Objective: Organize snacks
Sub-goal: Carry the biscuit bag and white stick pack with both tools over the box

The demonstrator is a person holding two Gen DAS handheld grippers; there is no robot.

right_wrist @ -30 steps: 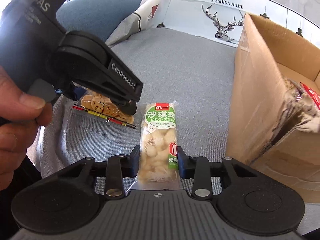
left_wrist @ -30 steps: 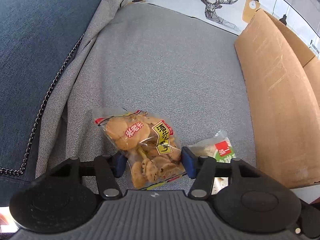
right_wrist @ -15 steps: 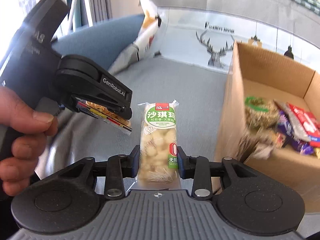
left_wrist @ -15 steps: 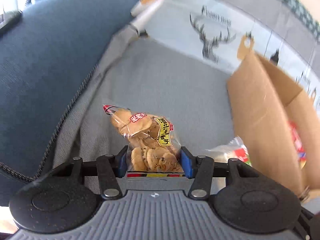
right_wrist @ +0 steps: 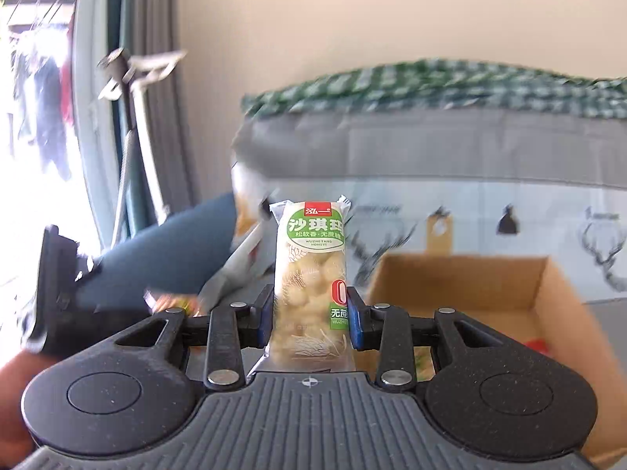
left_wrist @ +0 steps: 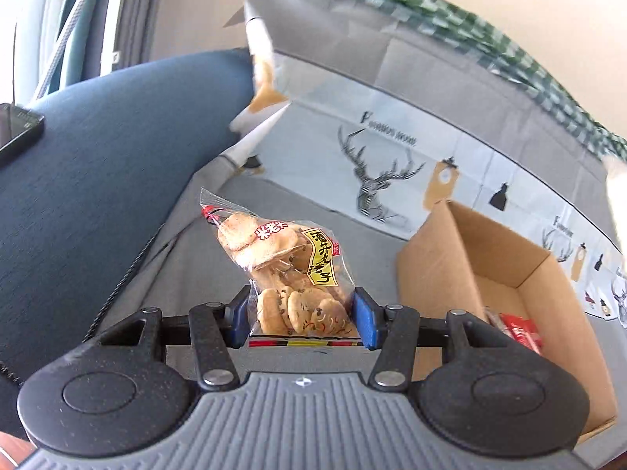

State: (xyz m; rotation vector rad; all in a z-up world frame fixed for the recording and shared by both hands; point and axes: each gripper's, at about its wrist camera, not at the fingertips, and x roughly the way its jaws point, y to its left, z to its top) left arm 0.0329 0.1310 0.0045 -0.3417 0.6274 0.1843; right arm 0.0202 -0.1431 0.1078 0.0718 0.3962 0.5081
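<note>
My left gripper (left_wrist: pixel 301 319) is shut on a clear bag of round crackers (left_wrist: pixel 282 262) with a yellow label and holds it up off the grey sofa seat (left_wrist: pixel 250 227). My right gripper (right_wrist: pixel 309 313) is shut on a green-and-white pack of puffed snack (right_wrist: pixel 311 274) and holds it upright in the air. The open cardboard box (left_wrist: pixel 505 274) lies to the right of the left gripper, with a red packet (left_wrist: pixel 517 329) inside. In the right wrist view the box (right_wrist: pixel 462 286) is just beyond and right of the held pack.
A blue sofa arm (left_wrist: pixel 98 180) with a black phone (left_wrist: pixel 15 133) on it rises at the left. A deer-print cover (left_wrist: pixel 376 180) drapes the backrest behind the box. The other hand-held gripper (right_wrist: pixel 51 286) shows blurred at the left of the right wrist view.
Both grippers have lifted their snacks off the sofa seat and tilted upward. The box has come into view lower down, with its open inside showing.
</note>
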